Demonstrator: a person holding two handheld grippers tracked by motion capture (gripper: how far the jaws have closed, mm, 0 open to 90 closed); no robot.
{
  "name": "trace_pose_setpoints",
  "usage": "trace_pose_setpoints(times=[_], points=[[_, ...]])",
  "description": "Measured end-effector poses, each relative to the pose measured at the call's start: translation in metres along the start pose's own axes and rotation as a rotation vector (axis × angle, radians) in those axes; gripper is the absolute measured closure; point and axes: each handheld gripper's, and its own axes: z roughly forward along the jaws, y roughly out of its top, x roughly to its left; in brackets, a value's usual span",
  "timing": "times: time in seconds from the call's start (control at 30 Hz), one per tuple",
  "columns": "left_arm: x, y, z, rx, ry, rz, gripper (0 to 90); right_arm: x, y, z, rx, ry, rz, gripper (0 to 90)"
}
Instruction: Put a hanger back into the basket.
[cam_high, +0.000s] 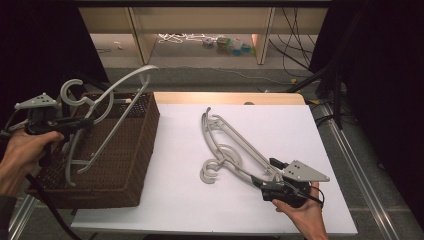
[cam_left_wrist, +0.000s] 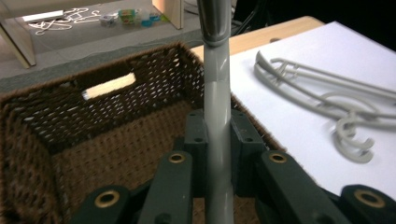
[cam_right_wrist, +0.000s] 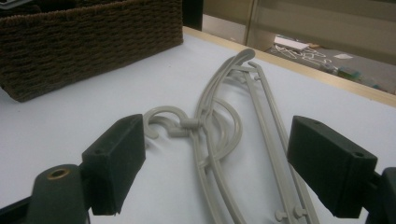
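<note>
My left gripper (cam_high: 87, 121) is shut on a grey plastic hanger (cam_high: 107, 107), which it holds tilted above the brown wicker basket (cam_high: 135, 150). In the left gripper view the hanger's bar (cam_left_wrist: 217, 93) runs upright between the pressed jaws of the left gripper (cam_left_wrist: 218, 135), over the basket's inside (cam_left_wrist: 70, 107). Two more grey hangers (cam_high: 235, 150) lie stacked on the white table top. My right gripper (cam_high: 265, 173) rests at their near end. In the right gripper view the right gripper (cam_right_wrist: 224, 158) stands open, with the hangers (cam_right_wrist: 219, 121) lying between the wide jaws, untouched.
The basket (cam_right_wrist: 93, 37) takes up the table's left edge. A white sheet (cam_high: 185, 190) covers the table, with a strip of wood (cam_high: 225, 97) at the far edge. Beyond the table, shelving legs and cables stand on the floor.
</note>
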Motion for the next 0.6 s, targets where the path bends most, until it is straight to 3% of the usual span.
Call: trace_pose_setpoints(times=[0.23, 0.47, 0.53, 0.6], points=[[0.01, -0.014, 0.002, 0.02, 0.006, -0.005, 79.6, 0.0, -0.001, 0.001, -0.001, -0.002, 0.003, 19.4], [0.02, -0.03, 0.003, 0.054, 0.025, 0.036, 79.6, 0.0, 0.0, 0.001, -0.004, 0.004, 0.003, 18.4], [0.025, -0.035, 0.002, 0.086, 0.036, 0.052, 79.6, 0.001, 0.0, 0.001, -0.004, 0.009, 0.004, 17.7], [0.027, -0.04, 0.002, 0.079, 0.041, 0.032, 79.6, 0.001, 0.0, 0.001, -0.001, 0.009, 0.002, 16.6]])
